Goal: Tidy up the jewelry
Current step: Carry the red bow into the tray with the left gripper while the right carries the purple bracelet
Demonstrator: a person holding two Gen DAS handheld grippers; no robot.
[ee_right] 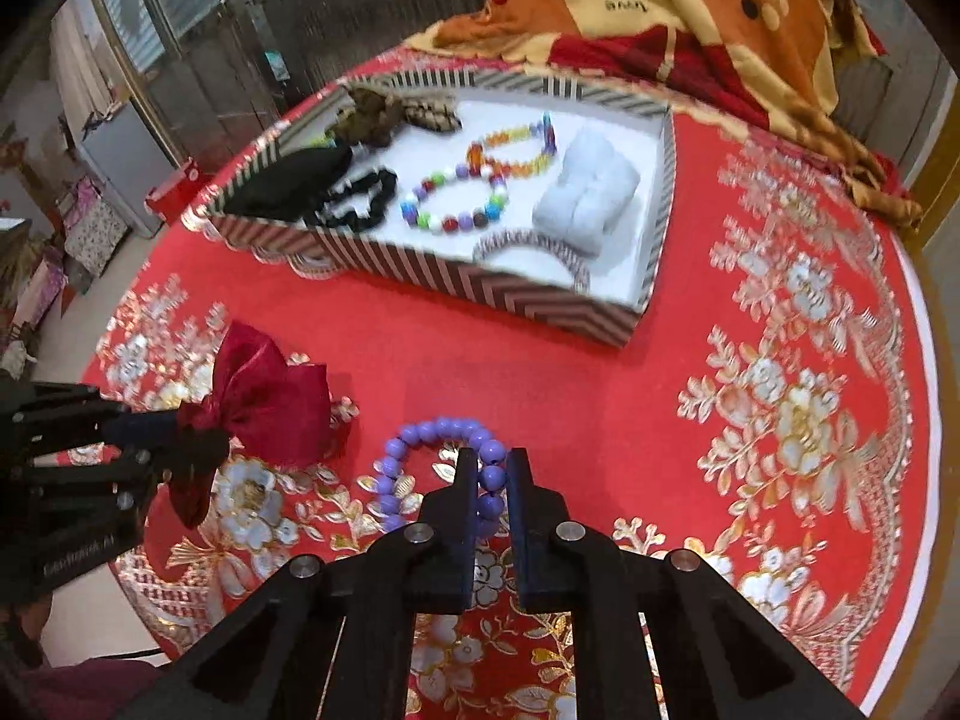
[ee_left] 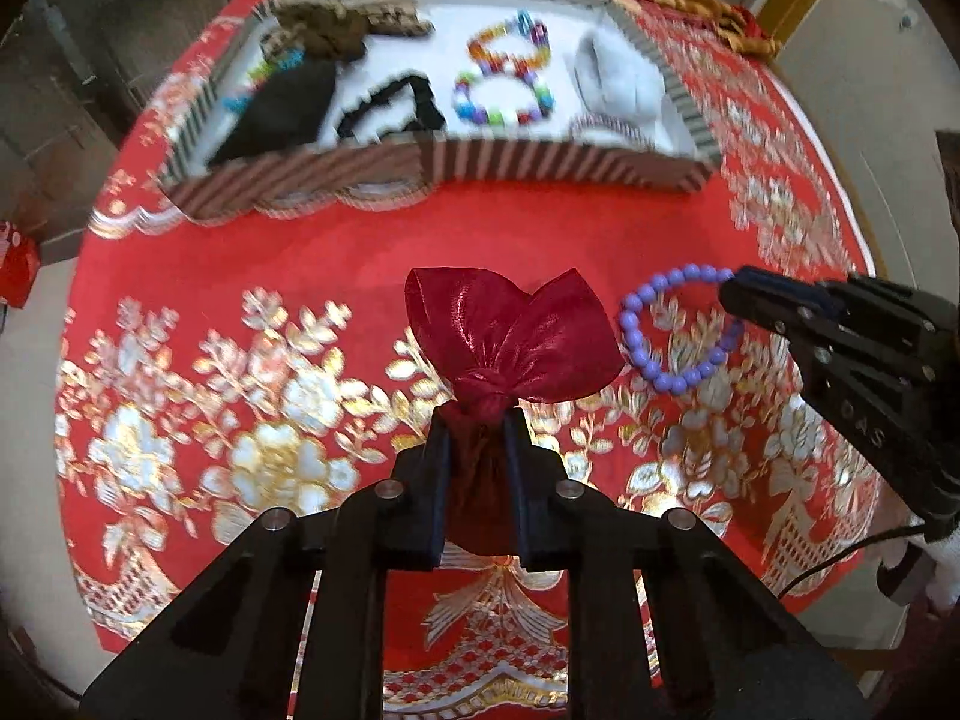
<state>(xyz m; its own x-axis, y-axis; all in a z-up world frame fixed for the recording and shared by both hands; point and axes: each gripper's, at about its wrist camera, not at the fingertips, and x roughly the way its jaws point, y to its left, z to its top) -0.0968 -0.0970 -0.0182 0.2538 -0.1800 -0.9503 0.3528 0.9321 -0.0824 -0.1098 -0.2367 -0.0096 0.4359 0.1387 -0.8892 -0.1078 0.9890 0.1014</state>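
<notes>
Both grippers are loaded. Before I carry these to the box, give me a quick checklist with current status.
1. Left gripper clamps the dark red satin drawstring pouch at its neck: ok.
2. Right gripper pinches the purple bead bracelet: ok.
3. Bracelet clear of pouch: ok, apart.
4. Free space in the striped cardboard box: ok, white floor bare near its front.
5. Bracelet lifted off the red floral tablecloth: cannot tell.
6. Pouch closed: ok, knotted.
</notes>
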